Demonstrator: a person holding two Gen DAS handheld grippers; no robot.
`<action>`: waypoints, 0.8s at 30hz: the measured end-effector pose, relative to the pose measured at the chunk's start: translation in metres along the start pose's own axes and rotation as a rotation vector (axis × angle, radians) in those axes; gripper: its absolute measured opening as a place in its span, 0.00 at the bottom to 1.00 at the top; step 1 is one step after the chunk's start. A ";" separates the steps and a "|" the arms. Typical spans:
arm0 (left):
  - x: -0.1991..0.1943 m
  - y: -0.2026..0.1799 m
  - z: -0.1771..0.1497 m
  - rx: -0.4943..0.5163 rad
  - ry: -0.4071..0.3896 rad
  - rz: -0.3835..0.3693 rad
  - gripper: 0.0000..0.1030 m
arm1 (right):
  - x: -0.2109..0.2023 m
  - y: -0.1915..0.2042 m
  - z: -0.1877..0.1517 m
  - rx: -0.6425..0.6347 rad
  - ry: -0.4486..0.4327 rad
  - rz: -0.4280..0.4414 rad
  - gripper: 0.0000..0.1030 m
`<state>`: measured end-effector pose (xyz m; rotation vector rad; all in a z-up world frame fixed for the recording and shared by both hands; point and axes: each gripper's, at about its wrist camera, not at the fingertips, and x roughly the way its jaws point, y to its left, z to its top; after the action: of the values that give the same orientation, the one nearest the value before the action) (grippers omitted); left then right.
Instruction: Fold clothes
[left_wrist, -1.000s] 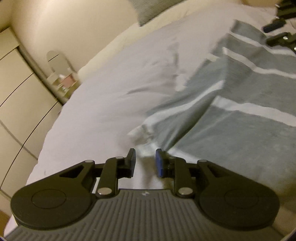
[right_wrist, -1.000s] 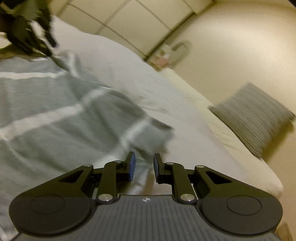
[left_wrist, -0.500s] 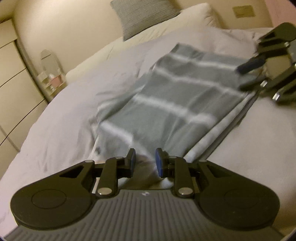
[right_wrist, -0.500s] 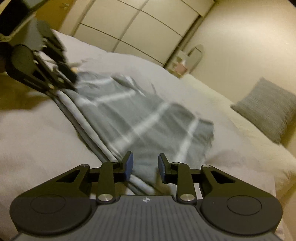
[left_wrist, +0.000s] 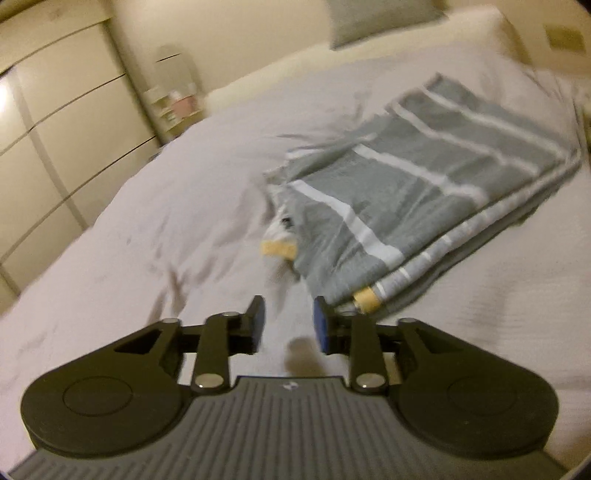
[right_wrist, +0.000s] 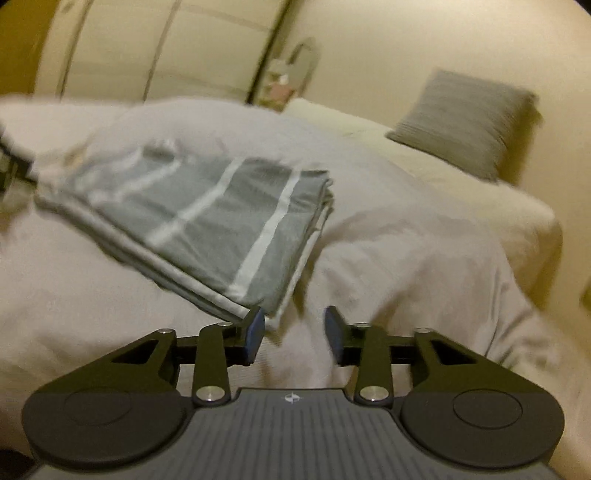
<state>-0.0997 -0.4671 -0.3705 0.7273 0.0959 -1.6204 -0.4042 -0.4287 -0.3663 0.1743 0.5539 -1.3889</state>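
A grey garment with white stripes lies folded in several layers on the bed, with tan tags showing at its near corner. My left gripper is open just in front of that corner, nothing between its fingers. In the right wrist view the same folded garment lies ahead and to the left. My right gripper is open beside the garment's near corner, holding nothing. Both views are motion-blurred.
The bed's pale duvet spreads around the garment. A grey pillow leans at the headboard end. Cream wardrobe doors and a small bedside shelf stand beyond the bed's far side.
Both grippers have pulled back from the garment and now stand off its corners. The garment lies folded over itself. The right gripper's fingers have spread wider.
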 end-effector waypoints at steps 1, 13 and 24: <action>-0.011 0.000 -0.003 -0.037 -0.001 -0.001 0.39 | -0.007 0.002 -0.001 0.048 0.004 0.020 0.46; -0.060 -0.048 -0.018 -0.228 0.097 -0.086 0.99 | -0.055 0.022 -0.008 0.383 0.127 0.140 0.86; -0.046 -0.066 -0.029 -0.233 0.143 -0.065 1.00 | -0.053 0.022 -0.020 0.397 0.216 0.129 0.86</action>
<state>-0.1487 -0.4005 -0.3930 0.6638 0.4091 -1.5851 -0.3927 -0.3688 -0.3633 0.6760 0.4299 -1.3494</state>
